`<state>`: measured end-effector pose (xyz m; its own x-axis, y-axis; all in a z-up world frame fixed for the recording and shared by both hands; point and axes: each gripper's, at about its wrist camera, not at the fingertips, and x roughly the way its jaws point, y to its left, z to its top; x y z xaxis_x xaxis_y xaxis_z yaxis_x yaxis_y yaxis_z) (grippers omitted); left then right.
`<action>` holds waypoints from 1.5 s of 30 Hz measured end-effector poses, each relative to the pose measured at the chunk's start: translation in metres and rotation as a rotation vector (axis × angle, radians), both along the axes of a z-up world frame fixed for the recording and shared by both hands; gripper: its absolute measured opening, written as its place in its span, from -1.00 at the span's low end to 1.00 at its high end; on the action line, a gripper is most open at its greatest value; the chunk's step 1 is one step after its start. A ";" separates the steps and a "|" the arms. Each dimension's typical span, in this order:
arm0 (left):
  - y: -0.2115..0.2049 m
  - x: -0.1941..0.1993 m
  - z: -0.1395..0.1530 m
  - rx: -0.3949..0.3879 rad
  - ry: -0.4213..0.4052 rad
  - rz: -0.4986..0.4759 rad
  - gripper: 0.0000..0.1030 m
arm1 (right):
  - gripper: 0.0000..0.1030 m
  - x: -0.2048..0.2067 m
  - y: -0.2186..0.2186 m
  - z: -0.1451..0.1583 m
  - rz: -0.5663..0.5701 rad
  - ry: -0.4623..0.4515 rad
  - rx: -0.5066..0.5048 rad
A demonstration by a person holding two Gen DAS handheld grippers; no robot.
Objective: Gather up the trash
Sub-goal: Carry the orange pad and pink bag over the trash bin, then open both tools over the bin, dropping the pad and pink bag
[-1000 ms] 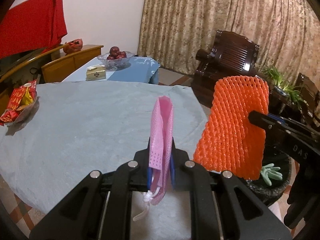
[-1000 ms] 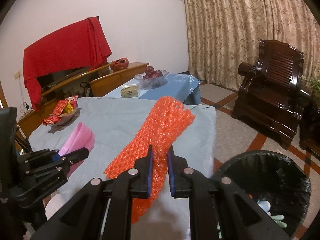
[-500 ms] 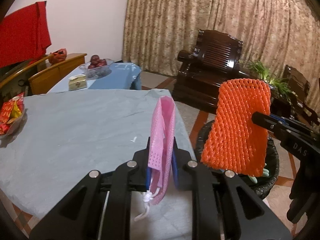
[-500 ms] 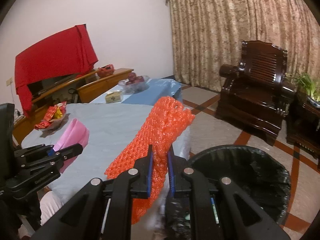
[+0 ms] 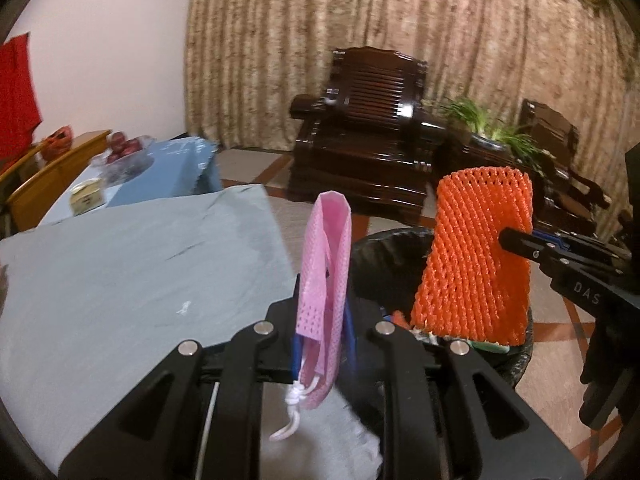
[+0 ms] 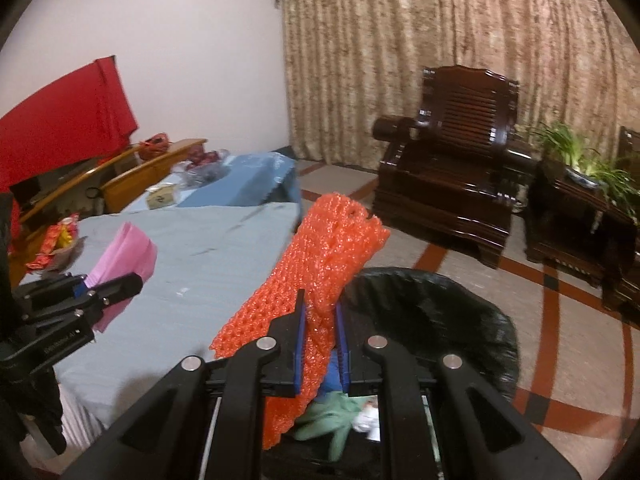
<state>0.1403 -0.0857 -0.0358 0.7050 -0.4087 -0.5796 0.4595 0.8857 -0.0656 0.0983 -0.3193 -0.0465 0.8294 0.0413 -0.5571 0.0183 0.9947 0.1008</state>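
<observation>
Right tool [image 6: 320, 336]: pinching orange foam net [image 6: 320, 268], long axis upright, leaning toward upper right of frame. Black-lined bin [image 6: 472, 312] directly beneath and beyond, lower centre; the nearer tool.

Left tool [image 5: 323, 332]: pinching pink foam net [image 5: 325, 264], upright. Bin [image 5: 372, 256] right of centre; counter [image 5: 140, 272] at left.

You cannot see most of the black-lined trash bin [image 5: 516, 364]: the orange foam net sleeve [image 5: 476, 256] covers it, and the bowl of dark red fruit [image 5: 122, 152] looks blurred
</observation>
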 end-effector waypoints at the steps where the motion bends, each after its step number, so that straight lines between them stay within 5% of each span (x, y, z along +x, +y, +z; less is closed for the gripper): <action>1: -0.006 0.002 -0.003 0.002 0.002 -0.011 -0.68 | -0.75 0.000 -0.005 -0.002 -0.010 0.005 -0.001; 15: -0.095 0.037 -0.054 0.029 0.032 -0.176 -0.68 | -0.75 0.010 -0.059 -0.038 -0.127 0.078 -0.037; 28: -0.129 0.064 -0.089 0.017 0.109 -0.248 -0.56 | -0.64 0.027 -0.083 -0.080 -0.154 0.157 -0.014; 31: -0.126 0.067 -0.090 -0.012 0.119 -0.257 -0.04 | -0.39 0.027 -0.087 -0.087 -0.165 0.174 -0.020; 35: -0.120 0.069 -0.089 -0.037 0.135 -0.258 0.25 | 0.20 0.022 -0.089 -0.088 -0.182 0.175 -0.022; 41: -0.093 0.061 -0.073 -0.046 0.102 -0.218 0.57 | 0.83 0.010 -0.089 -0.080 -0.209 0.147 -0.009; 45: -0.068 0.052 -0.055 -0.039 0.063 -0.163 0.71 | 0.88 0.001 -0.078 -0.065 -0.191 0.114 0.000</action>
<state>0.1919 -0.1538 -0.0906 0.5906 -0.5374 -0.6020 0.5904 0.7963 -0.1318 0.0995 -0.3975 -0.1111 0.7538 -0.1105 -0.6477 0.2172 0.9722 0.0870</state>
